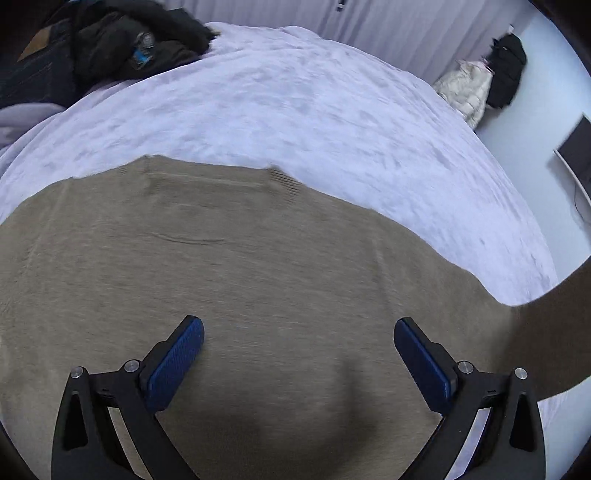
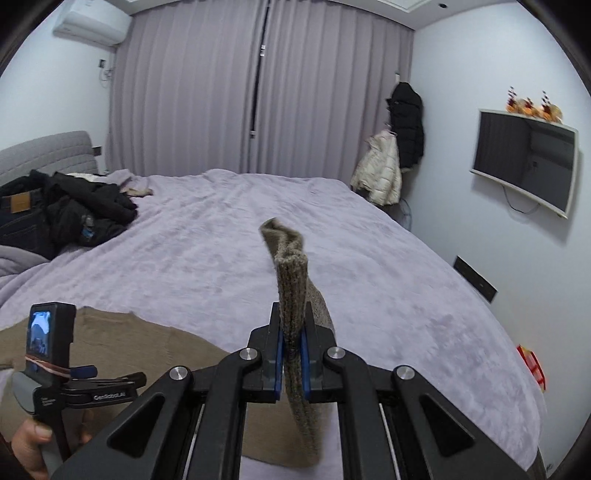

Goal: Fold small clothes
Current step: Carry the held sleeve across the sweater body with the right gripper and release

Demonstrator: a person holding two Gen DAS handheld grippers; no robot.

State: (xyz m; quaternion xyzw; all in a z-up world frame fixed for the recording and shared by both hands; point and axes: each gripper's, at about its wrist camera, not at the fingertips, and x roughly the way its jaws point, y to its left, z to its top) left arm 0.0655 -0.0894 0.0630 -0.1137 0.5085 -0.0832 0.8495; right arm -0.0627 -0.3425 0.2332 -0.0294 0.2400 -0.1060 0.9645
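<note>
On a lilac-covered bed in a bedroom, a tan knit sweater lies spread flat across the near part of the cover, its ribbed collar edge toward the far side. The left gripper hangs over the sweater's body with its blue-padded fingers spread wide, released and holding nothing. Just to the right, the right gripper is clenched on a ribbed cuff of the sweater, the knit pinched between its blue pads and standing up past the fingertips, the sleeve raised off the bed and trailing down to the garment below. In the right wrist view, a hand grips the handle of the left gripper at lower left, a small screen mounted on top. Farther back, a heap of dark clothes sits on the left side of the bed by a grey headboard. Beyond the bed, mauve curtains cover the far wall, an air conditioner is mounted high at left, black and cream jackets hang in the corner, and a television is fixed to the right wall.
</note>
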